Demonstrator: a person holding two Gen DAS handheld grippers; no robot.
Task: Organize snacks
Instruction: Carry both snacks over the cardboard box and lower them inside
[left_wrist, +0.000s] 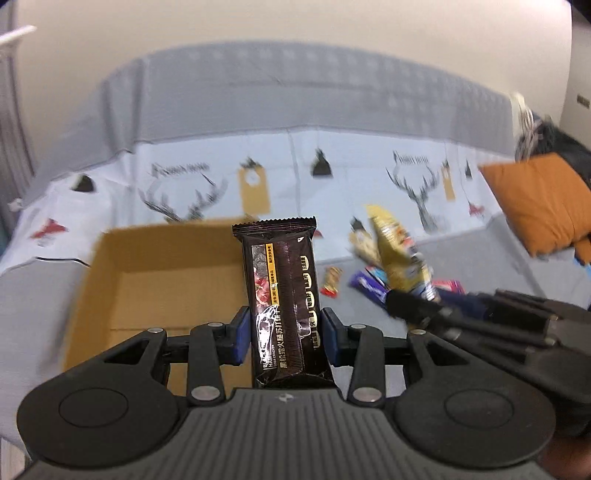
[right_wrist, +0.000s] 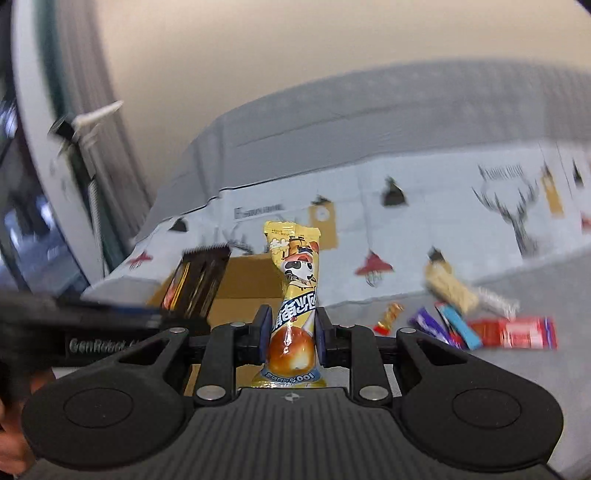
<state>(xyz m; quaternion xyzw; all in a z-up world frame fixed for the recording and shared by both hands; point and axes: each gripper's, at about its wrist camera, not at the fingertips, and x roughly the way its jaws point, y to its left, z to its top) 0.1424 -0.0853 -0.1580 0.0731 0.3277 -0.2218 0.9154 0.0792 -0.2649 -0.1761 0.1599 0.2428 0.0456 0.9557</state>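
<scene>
My left gripper (left_wrist: 286, 332) is shut on a dark brown cracker packet (left_wrist: 284, 295), held upright just right of an open cardboard box (left_wrist: 147, 280) that lies on the bed. My right gripper (right_wrist: 290, 332) is shut on a yellow snack packet with a cartoon dog (right_wrist: 295, 288), held upright; the yellow packet also shows in the left wrist view (left_wrist: 399, 254). The brown packet (right_wrist: 199, 284) and the box (right_wrist: 247, 284) show at left in the right wrist view. Several loose snacks lie on the grey sheet: a purple bar (right_wrist: 428, 325), a red packet (right_wrist: 517, 332), a small red-gold candy (right_wrist: 388, 317).
A bed with a deer-print cover (left_wrist: 332, 184) and a grey headboard (left_wrist: 295, 92) fills the view. An orange pillow (left_wrist: 539, 199) lies at right with dark clothing behind it. A window frame (right_wrist: 48, 147) stands at far left.
</scene>
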